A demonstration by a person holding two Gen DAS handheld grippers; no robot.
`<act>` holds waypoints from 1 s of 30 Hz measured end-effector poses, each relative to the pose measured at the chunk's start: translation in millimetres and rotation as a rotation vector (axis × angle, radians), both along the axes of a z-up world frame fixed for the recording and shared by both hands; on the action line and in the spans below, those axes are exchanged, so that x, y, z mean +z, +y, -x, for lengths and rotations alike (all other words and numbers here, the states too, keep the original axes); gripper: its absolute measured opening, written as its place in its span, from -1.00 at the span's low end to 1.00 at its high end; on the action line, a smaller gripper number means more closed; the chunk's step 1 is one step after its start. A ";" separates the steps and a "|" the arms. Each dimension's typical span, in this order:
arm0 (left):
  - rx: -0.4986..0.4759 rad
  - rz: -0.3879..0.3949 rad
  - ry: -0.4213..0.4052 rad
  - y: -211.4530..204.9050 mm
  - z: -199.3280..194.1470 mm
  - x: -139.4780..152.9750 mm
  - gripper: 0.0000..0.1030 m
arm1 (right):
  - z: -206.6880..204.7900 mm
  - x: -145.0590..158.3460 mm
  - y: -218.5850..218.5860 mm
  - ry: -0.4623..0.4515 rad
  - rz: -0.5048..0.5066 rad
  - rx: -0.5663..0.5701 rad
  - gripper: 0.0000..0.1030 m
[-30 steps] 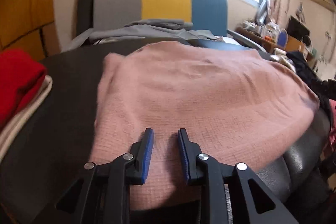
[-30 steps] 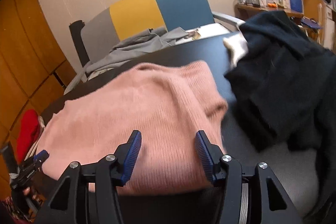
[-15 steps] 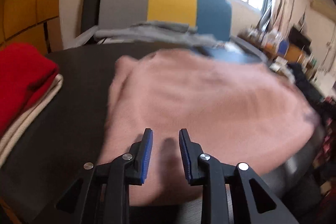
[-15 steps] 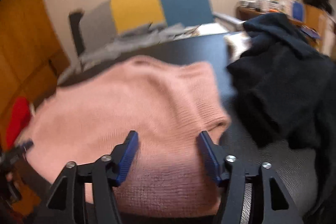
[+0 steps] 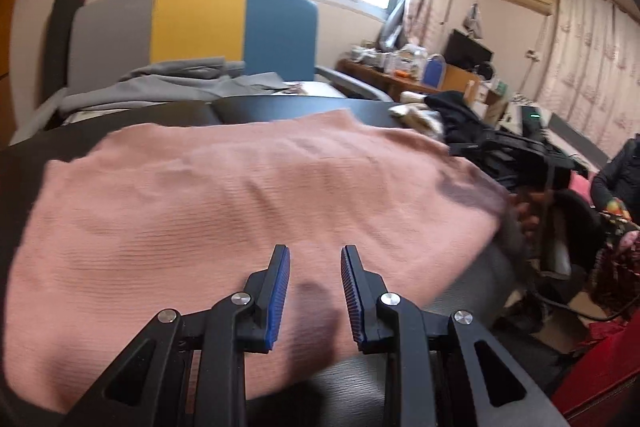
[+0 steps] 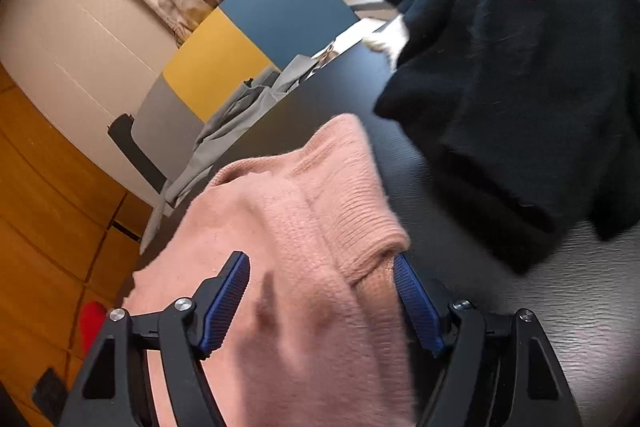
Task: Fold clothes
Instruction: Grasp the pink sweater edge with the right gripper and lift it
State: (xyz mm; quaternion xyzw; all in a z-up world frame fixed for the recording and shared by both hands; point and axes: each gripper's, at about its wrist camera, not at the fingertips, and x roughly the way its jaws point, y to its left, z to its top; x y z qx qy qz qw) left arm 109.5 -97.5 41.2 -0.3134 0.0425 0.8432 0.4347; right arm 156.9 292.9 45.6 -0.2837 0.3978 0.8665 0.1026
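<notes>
The right tool (image 6: 320,291) is the one that counts here; its jaws have just been opening, and now they stand wide with the near right corner of the pink sweater (image 6: 304,267) between them; the ribbed hem (image 6: 360,227) bulges up against the right blue pad (image 6: 416,303), while the left pad (image 6: 224,303) sits over the knit with a gap, so I judge that nothing is pinched yet.

The left tool (image 5: 314,291) is over the near edge of the same pink sweater (image 5: 240,195); its jaws are only a little apart and nothing is between them, just its own shadow on the cloth; it is free.

The sweater lies flat on the dark counter (image 6: 540,307), right under and ahead of both tools; its long side runs left to right across the left view, and in the right view it runs away from the tool toward the far edge of the counter.

So the next fold probably needs the right tool to close on that hem corner and carry it over the sweater toward the left side; the left tool is near the middle of the near edge and could hold that down.

Farther right on the counter sits a black garment (image 6: 520,87), apart from the pink one; beyond the counter stands a chair (image 5: 192,27) with grey clothes (image 5: 168,87) on it.
</notes>
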 end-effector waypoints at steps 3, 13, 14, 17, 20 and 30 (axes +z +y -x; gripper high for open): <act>-0.042 0.055 -0.030 16.1 -7.0 -11.7 -0.49 | 13.7 -8.5 -7.3 -0.032 0.016 0.046 -0.44; -0.065 0.142 -0.051 41.7 -14.0 -24.0 -0.52 | 1.7 -19.1 13.4 0.124 0.373 0.005 -0.56; -0.069 0.142 -0.050 41.8 -13.5 -22.3 -0.52 | 1.4 -15.4 14.2 0.133 0.387 0.007 -0.56; -0.067 0.138 -0.031 32.1 -11.9 -13.7 -0.51 | 4.2 -3.2 13.6 0.134 0.398 0.019 -0.56; 0.038 0.129 0.041 2.8 -5.8 -3.1 -0.51 | 10.6 7.0 10.9 0.144 0.444 0.024 -0.56; 0.382 0.124 -0.048 -120.9 53.6 -26.7 -0.50 | 70.9 86.9 -57.1 0.224 0.451 0.188 -0.56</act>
